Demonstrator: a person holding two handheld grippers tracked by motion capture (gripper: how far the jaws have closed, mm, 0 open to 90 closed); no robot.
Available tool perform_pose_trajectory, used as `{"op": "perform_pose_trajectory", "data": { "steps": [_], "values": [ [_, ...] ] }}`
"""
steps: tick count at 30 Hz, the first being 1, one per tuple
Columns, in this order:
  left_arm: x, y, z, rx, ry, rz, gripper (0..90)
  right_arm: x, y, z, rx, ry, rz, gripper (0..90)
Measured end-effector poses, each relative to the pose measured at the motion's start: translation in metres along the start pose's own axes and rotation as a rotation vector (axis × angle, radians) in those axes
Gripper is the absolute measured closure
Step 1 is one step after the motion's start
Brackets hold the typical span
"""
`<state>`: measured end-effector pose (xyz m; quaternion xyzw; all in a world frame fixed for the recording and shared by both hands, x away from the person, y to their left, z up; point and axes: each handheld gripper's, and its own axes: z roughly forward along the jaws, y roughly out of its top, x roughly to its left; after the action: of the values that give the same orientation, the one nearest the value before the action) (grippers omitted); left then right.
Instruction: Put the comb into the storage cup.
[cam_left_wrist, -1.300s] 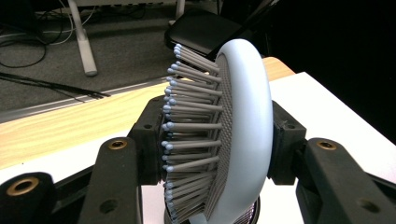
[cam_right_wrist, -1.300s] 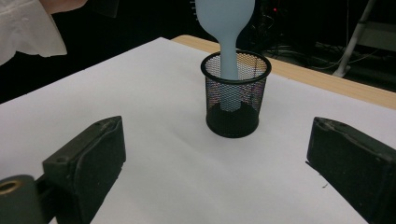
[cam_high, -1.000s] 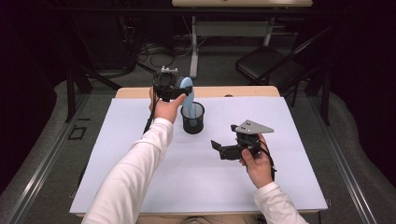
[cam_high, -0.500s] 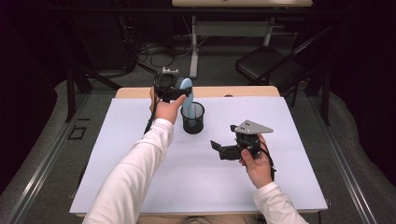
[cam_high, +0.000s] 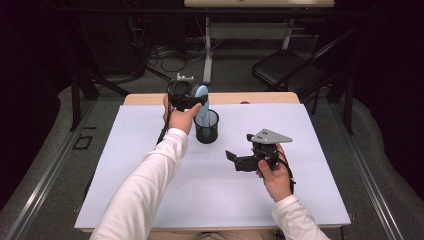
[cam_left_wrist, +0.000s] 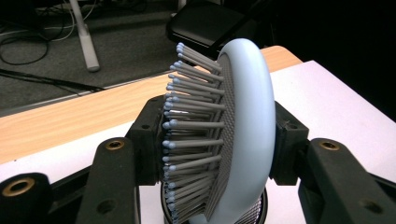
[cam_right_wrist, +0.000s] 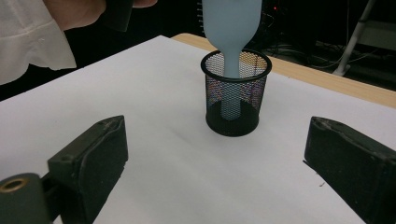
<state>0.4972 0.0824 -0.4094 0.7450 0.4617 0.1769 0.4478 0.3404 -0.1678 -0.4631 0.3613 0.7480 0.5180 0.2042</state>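
- Little has moved since the earlier frames: the left gripper (cam_high: 191, 96) still holds the hairbrush (cam_high: 202, 104) over the mesh cup (cam_high: 206, 127) at the far middle of the table, and the right gripper (cam_high: 239, 159) still waits nearer the person.
- Left gripper: its two black jaws are closed on the brush head, one pressing the bristle side and the other the smooth back, as the left gripper view shows.
- Right gripper: its jaws stand wide apart and hold nothing. It hovers above the white table cover (cam_high: 125, 165), pointing toward the cup.
- Hairbrush: it stands upright with its handle down inside the cup. In the right gripper view the handle reaches close to the cup's base, though whether it touches cannot be told.
- How the brush looks: a pale blue oval paddle brush with a smooth, curved plastic back, a grey cushion and rows of straight grey bristles with pale blue rounded tips.
- How the cup looks: a small black wire-mesh pen holder (cam_right_wrist: 236, 91), round and open-topped, standing on the table cover.
- What could go wrong: the brush is tall and top-heavy for so small and light a cup. If it is let go while leaning, its weight could tip the cup over. A sideways pull as the jaws open could also drag the cup.
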Motion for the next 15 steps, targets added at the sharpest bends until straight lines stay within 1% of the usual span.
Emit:
{"op": "perform_pose_trajectory", "data": {
  "steps": [3,6,13,15],
  "values": [
    [0.0,0.0,0.0003,0.002,-0.001,0.001,48.7,0.0006,0.0,0.0002,0.002,0.0,0.0,5.8],
    [-0.0004,-0.0004,0.0009,-0.003,0.005,-0.01,48.2,0.0009,-0.0001,0.0004,0.001,0.0,0.0,5.8],
    [-0.002,-0.0007,0.0022,-0.009,0.002,0.001,48.1,0.0005,-0.0002,0.0006,0.002,0.0,0.002,5.8],
    [-0.0028,-0.0009,0.0022,-0.009,0.008,0.0,48.0,0.0003,-0.0002,0.0005,0.001,0.0,-0.001,5.8]
  ]
}}
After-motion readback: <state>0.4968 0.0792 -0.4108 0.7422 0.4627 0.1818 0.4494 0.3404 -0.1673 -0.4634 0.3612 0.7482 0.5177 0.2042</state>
